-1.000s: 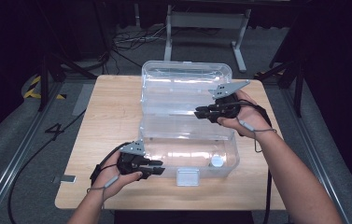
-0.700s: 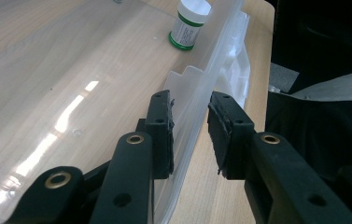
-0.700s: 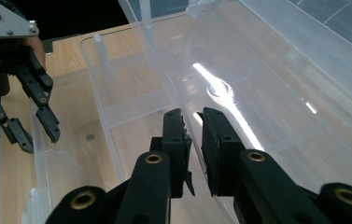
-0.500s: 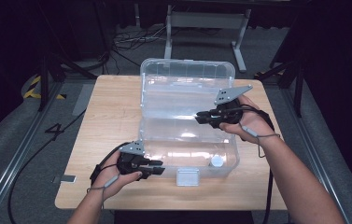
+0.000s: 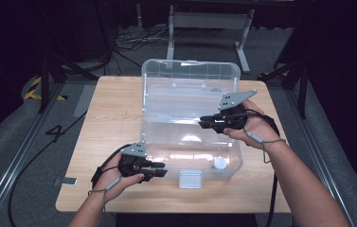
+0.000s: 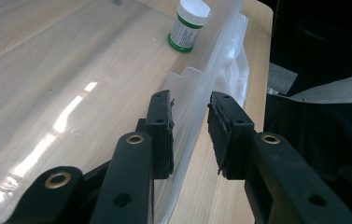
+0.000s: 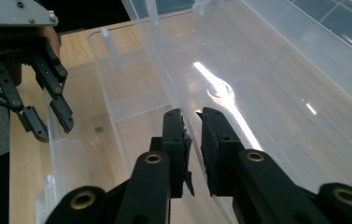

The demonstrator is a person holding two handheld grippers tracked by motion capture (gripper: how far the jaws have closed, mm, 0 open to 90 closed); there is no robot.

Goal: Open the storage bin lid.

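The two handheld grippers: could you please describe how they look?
Both the left gripper and right gripper are black, with brass-coloured pivot rivets, rough black pads and a grey three-cornered plate on top. A thin grey cable trails from each. Forearms are sleeveless.

My left gripper point(image 5: 159, 171) sits at the near rim of the clear plastic box point(image 5: 190, 142), whose lid point(image 5: 190, 85) stands open beyond my right gripper point(image 5: 203, 122). 1 small white-capped bottle point(image 5: 220, 163) lies inside, right of my left fingers.
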